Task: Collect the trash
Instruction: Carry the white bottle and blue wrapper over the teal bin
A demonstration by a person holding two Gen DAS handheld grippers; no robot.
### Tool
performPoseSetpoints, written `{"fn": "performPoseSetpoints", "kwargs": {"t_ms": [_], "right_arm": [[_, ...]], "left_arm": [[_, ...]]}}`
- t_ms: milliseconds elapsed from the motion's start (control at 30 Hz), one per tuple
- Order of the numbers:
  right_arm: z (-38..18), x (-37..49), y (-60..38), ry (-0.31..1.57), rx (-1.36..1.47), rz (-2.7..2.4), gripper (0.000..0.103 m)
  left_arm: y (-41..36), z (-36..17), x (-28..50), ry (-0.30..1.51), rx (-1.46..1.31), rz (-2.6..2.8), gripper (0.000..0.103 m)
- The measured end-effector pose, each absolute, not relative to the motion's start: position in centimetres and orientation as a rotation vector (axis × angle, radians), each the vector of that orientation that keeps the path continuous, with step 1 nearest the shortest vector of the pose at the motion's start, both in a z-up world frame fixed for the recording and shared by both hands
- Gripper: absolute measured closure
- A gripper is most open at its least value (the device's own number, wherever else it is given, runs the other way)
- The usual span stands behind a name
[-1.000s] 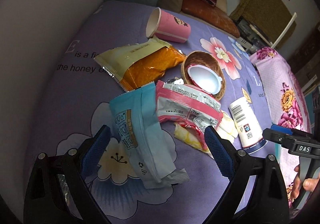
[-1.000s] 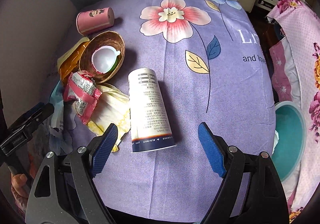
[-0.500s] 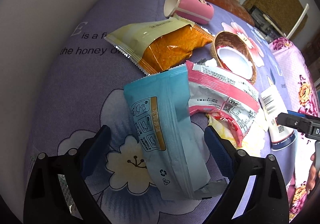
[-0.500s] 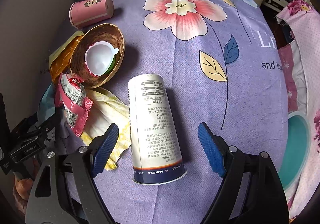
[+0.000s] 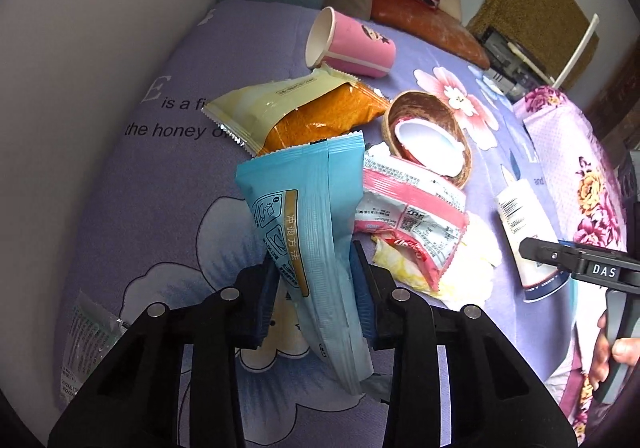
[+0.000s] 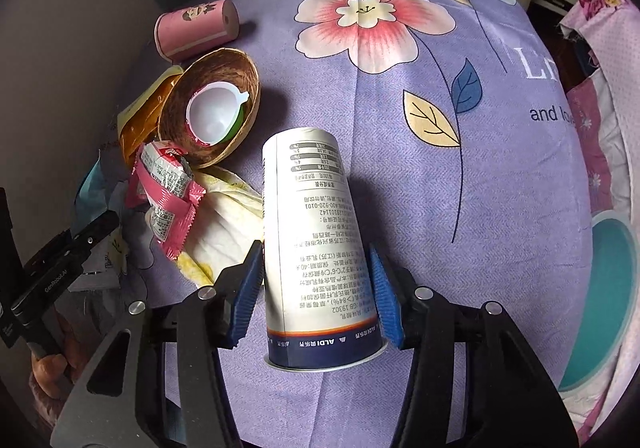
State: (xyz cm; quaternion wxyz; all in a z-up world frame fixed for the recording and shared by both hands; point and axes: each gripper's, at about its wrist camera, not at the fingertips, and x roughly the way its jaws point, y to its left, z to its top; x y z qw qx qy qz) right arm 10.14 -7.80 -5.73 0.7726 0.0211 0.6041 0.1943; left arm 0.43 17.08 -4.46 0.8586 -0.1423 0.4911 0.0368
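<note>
My left gripper (image 5: 314,280) is shut on a light blue wrapper (image 5: 304,207), lifted off the purple flowered cloth (image 5: 132,207). My right gripper (image 6: 316,288) is shut on a white paper cup (image 6: 316,240) lying on its side; the cup also shows in the left wrist view (image 5: 524,232). Near them lie a pink wrapper (image 5: 412,207), a yellowish crumpled tissue (image 6: 224,224), an orange-and-cream bag (image 5: 304,111), a pink cup (image 5: 352,45) on its side, and a coconut shell (image 6: 208,107) with a white plastic cup inside.
A teal bin (image 6: 612,300) sits off the table's right edge, beside pink floral fabric (image 6: 608,47). A clear wrapper (image 5: 86,344) lies at the cloth's near left. A wall (image 5: 80,47) runs along the left side. Cushions and a chair stand behind the table.
Both grippers went from open to shut. The left closed on the blue wrapper and raised it. The right moved forward and closed on the white cup.
</note>
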Motion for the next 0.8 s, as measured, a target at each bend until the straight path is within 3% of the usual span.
{"fn": "performPoseSetpoints", "kwargs": {"t_ms": [400, 800], "right_arm": [[-3.4, 8.7, -12.8, 1.238, 0.183, 0.412, 0.054], [-3.2, 7.4, -19.8, 1.179, 0.304, 0.337, 0.054]], "left_arm": [[10.0, -1.5, 2.2, 1.019, -0.266, -0.124, 0.068], [0.2, -2.3, 4.8, 1.058, -0.152, -0.255, 0.068]]}}
